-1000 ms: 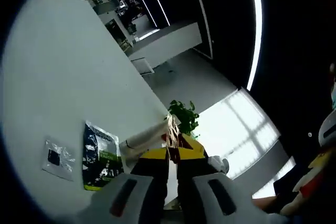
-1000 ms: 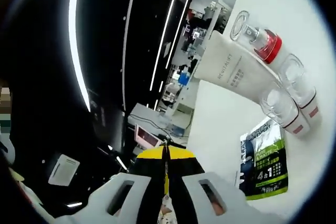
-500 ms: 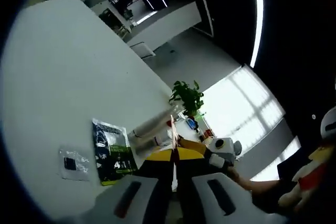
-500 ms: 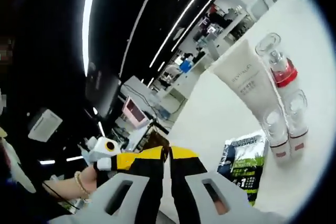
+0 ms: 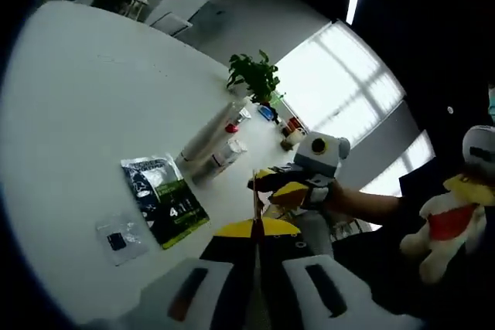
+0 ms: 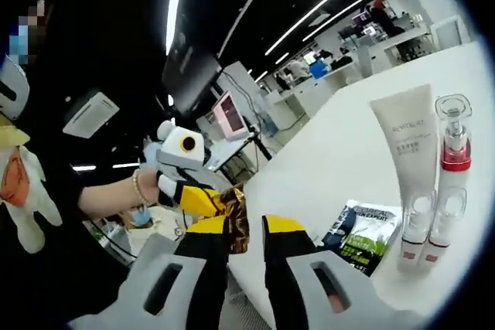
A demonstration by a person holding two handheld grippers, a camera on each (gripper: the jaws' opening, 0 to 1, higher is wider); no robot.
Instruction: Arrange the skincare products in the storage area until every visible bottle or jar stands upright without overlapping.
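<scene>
My left gripper (image 5: pixel 255 226) is shut on a thin brown foil sachet (image 5: pixel 254 191), seen edge-on above the jaws. My right gripper (image 6: pixel 245 226) is open, its jaws on either side of that brown sachet (image 6: pixel 234 214), which the left gripper (image 6: pixel 197 197) holds out from the left. The right gripper (image 5: pixel 282 187) enters the left gripper view from the right, held by a hand. On the white table (image 5: pixel 85 90) lie a white tube (image 6: pixel 406 133), a red-collared pump bottle (image 6: pixel 452 152) and two small clear-capped bottles (image 6: pixel 418 226), side by side.
A green and black sachet (image 5: pixel 162 199) lies flat near the bottles, with a small clear packet (image 5: pixel 117 239) beside it. A potted plant (image 5: pixel 254 75) stands beyond the table's far edge. A plush toy (image 5: pixel 445 222) hangs at the right.
Both views have swung round. The right gripper has opened and the two grippers have come together, so each now appears in the other's view. The products have not moved.
</scene>
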